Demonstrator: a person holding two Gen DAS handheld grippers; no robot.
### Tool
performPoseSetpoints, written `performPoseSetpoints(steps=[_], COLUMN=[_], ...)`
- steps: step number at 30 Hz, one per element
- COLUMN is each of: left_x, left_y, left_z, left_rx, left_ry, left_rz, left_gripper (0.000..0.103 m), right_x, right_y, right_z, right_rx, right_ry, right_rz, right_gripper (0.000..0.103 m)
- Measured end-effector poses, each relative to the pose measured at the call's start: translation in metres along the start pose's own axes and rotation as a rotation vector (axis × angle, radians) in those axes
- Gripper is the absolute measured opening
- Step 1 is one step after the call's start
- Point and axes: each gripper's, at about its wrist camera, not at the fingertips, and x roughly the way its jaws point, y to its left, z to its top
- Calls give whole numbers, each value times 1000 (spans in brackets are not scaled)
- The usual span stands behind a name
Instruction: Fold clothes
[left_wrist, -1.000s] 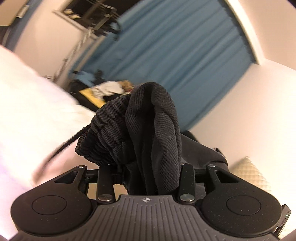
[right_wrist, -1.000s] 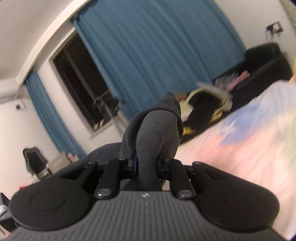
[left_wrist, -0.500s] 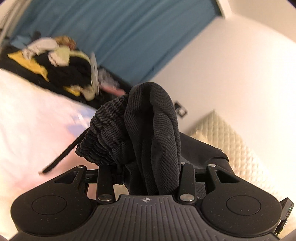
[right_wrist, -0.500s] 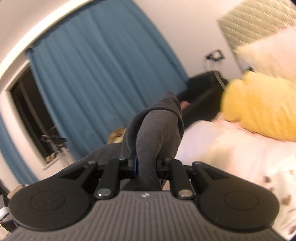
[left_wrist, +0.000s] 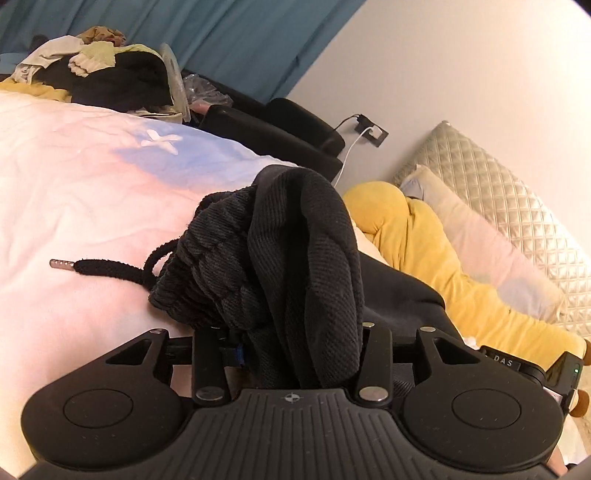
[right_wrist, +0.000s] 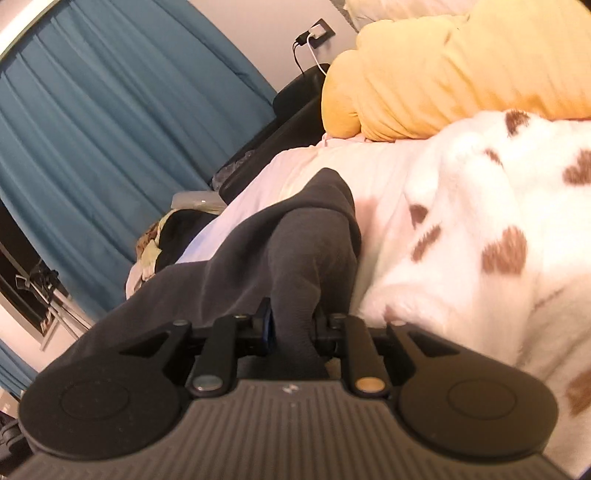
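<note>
Both jaw sets were opening yet gripped cloth: the left gripper (left_wrist: 295, 347) held the black garment's (left_wrist: 295, 258) bunched waistband, the right gripper (right_wrist: 291, 332) its grey fold, over the bed (left_wrist: 74, 184) at 12 o'clock.

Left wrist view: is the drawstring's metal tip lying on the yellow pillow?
No, the drawstring's metal tip lies on the pale pink bedsheet, well left of the yellow pillow.
</note>
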Motion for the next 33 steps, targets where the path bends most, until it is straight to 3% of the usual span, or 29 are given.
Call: performPoseSetpoints(steps=[2,5,7,9,12,15,24,33], left_x=[-7,-10,-18,-29,-62,-100,-233,-353], left_y=[-4,-4,-5,-6,-13,-19,-36,-15], left_z=[-3,3,5,6,9,19,50,52], left_rx=[-6,-26,-13,13,92,139,267,313], left_ry=[18,81,119,142,76,20,-160,-271], left_rz=[2,14,27,43,94,115,217,401], left_gripper=[49,62,74,82,98,99,102,103], right_x=[-2,-8,-15,-25,-44,-63,-103,-124], right_y=[6,18,26,36,51,71,182,321], right_z=[1,7,7,7,6,7,-2,-69], right_rx=[-22,-43,-79,-124,-159,-205,-346,-529], right_ry=[5,27,33,15,-25,-63,-115,-73], right_rz=[-15,-44,-81,-111,-145,-149,34,259], right_gripper=[24,36,57,64,65,65,65,66])
